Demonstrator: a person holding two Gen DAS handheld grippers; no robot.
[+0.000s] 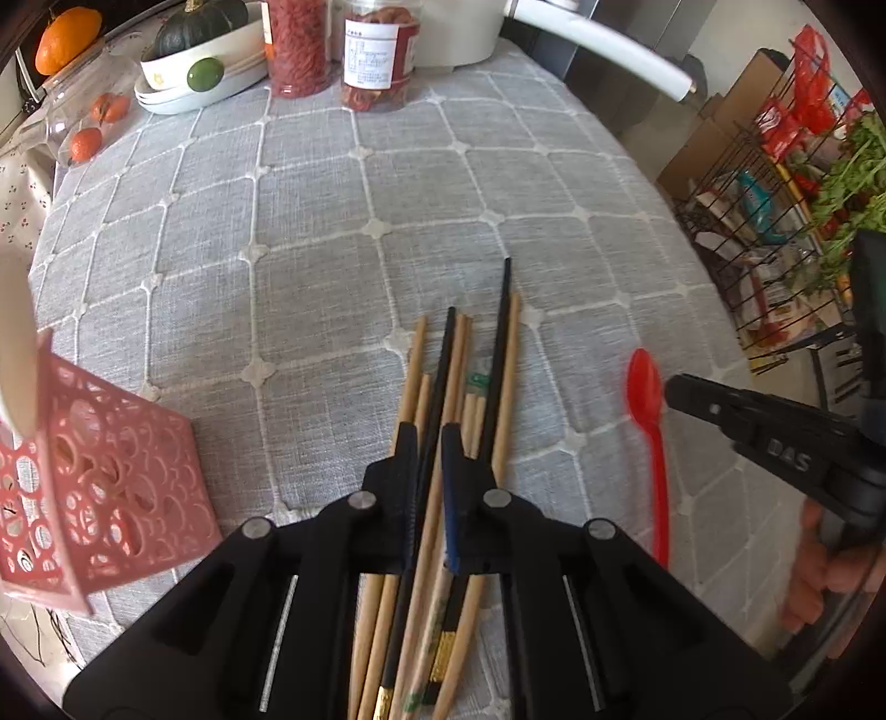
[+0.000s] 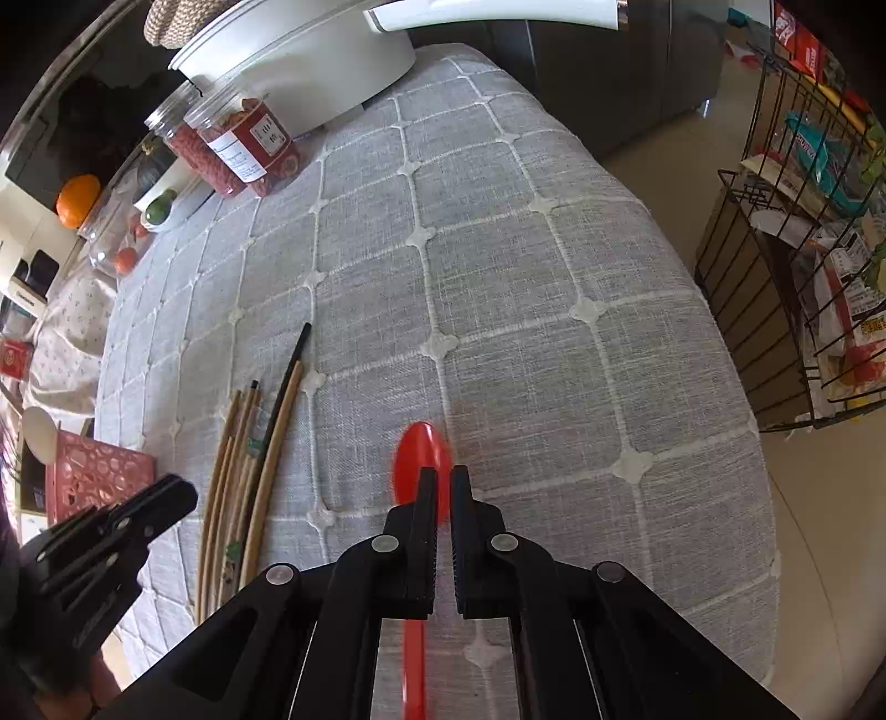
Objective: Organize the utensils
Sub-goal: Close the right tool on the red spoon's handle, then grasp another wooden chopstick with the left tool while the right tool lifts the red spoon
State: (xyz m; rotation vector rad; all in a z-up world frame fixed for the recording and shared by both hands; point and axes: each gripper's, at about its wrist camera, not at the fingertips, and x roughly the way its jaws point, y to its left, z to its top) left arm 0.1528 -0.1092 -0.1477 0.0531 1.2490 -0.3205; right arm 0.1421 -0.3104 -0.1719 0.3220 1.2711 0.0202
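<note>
A pile of wooden and black chopsticks [image 1: 465,382] lies on the grey quilted tablecloth [image 1: 332,221]. My left gripper [image 1: 429,432] is nearly shut around a black chopstick [image 1: 437,399] in the pile. A red plastic spoon [image 1: 648,399] lies to the right of the pile. In the right wrist view my right gripper [image 2: 443,476] is narrowly closed over the red spoon [image 2: 418,459], whose handle runs under the jaws. The chopsticks also show in the right wrist view [image 2: 260,454]. A pink perforated holder [image 1: 105,487] stands at the left.
Two jars [image 1: 338,50] of dried red food, a white dish with a green squash [image 1: 199,61] and small oranges [image 1: 86,144] stand at the far side. A wire rack [image 2: 803,266] with packets stands right of the table. The table edge curves down at the right.
</note>
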